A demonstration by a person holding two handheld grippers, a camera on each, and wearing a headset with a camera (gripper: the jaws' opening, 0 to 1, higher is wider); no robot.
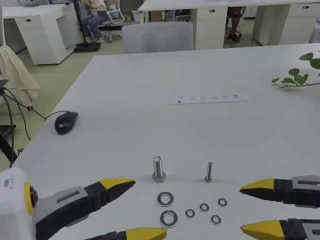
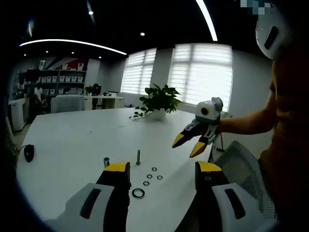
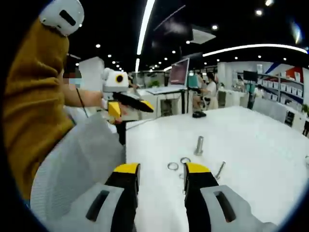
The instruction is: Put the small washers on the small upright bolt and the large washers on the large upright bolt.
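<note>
The left gripper [image 1: 136, 209] and right gripper [image 1: 243, 209] were both wide open, empty. The large washers [image 1: 160, 199] lay flat just beside the left one, the small washers [image 1: 216, 219] seemingly nearer the right; the large bolt [image 1: 158, 169] and small bolt [image 1: 208, 172] stood upright beyond.

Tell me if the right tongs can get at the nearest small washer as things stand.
Probably yes. The right tongs hang open beside the small washers, with bare table between. The nearest washer lies flat, apart from the others, and the small bolt stands farther back, out of the path.
</note>
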